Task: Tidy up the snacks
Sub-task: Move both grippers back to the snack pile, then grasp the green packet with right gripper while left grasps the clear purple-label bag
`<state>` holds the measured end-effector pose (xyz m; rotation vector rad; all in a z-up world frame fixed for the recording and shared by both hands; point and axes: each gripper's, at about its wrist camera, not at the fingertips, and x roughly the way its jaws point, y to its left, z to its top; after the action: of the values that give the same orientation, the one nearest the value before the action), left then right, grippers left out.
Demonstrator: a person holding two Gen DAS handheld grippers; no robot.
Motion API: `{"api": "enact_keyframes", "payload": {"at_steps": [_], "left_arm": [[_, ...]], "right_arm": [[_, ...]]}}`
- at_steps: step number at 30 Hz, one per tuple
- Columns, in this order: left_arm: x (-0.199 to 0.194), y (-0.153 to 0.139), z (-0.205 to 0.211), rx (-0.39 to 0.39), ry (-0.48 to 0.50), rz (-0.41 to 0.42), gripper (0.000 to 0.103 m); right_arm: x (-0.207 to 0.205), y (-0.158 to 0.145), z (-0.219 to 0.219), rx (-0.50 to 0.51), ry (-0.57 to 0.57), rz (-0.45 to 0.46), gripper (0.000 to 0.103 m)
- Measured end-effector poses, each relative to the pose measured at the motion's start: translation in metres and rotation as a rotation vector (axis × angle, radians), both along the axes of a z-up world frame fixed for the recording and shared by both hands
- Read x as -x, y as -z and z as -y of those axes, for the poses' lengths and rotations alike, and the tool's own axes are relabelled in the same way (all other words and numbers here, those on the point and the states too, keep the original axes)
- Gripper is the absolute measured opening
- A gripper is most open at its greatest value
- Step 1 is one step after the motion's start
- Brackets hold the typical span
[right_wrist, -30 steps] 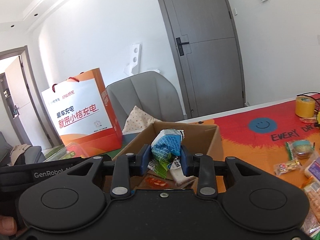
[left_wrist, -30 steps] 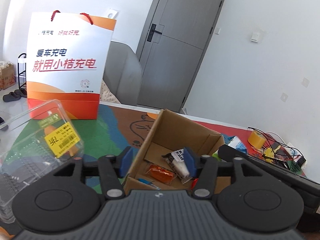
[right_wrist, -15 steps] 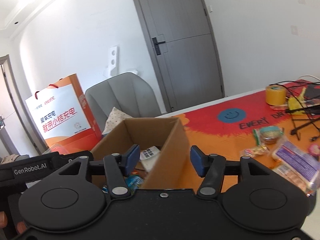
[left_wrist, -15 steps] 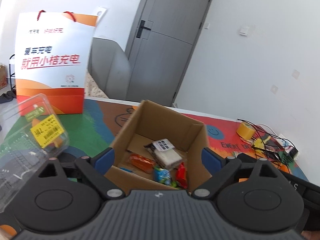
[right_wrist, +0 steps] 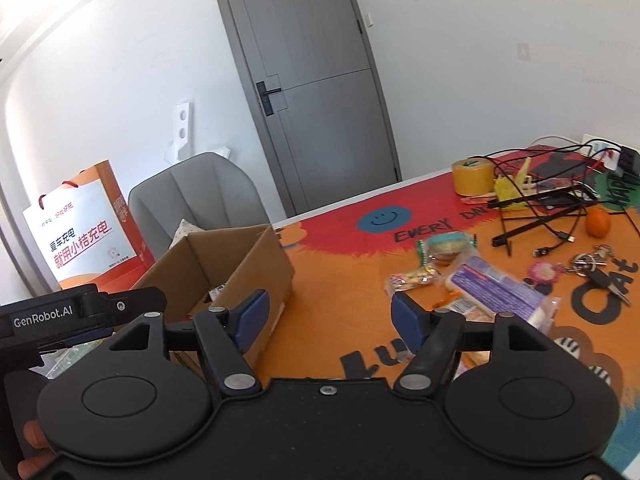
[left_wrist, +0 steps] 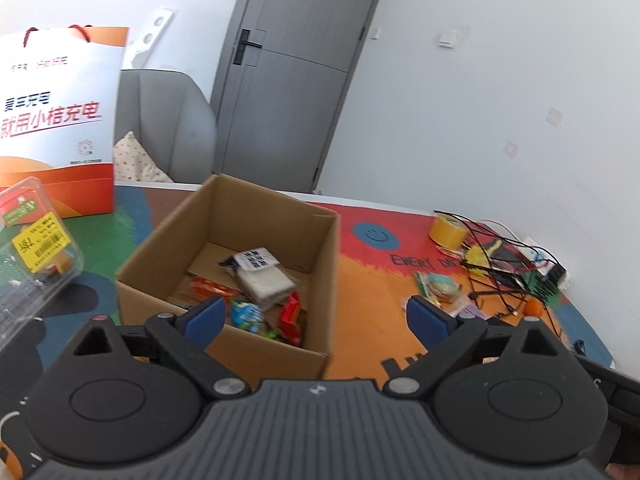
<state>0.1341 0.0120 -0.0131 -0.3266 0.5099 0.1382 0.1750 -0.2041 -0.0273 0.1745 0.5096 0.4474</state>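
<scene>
An open cardboard box stands on the colourful table mat and holds several snack packets, among them a white-labelled one, a blue one and a red one. My left gripper is open and empty, just in front of the box's near right corner. My right gripper is open and empty, to the right of the box. Loose snacks lie on the mat to the right: a purple-and-white pack, a round green-wrapped one and a small packet.
An orange-and-white paper bag stands behind the box. A clear plastic container with a yellow label is at the left. A tape roll, tangled cables, an orange and keys lie at the right. A grey chair stands behind the table.
Both grippers opened and let go of their snacks, which now lie in the box. Both have swung to the right, away from above the box.
</scene>
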Motion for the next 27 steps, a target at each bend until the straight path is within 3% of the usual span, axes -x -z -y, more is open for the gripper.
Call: {"api": "enact_keyframes", "payload": {"at_steps": [11,27], "left_arm": [[-0.001,0.004,0.039,-0.032,0.07,-0.017,0.097],[-0.008,0.025,0.075,-0.02,0.15,-0.049,0.097]], "right_arm": [[0.007,0.006,0.041,-0.016,0.059,-0.015,0.08],[0.004,0.05,0.074,-0.005,0.096,-0.121,0.078]]}}
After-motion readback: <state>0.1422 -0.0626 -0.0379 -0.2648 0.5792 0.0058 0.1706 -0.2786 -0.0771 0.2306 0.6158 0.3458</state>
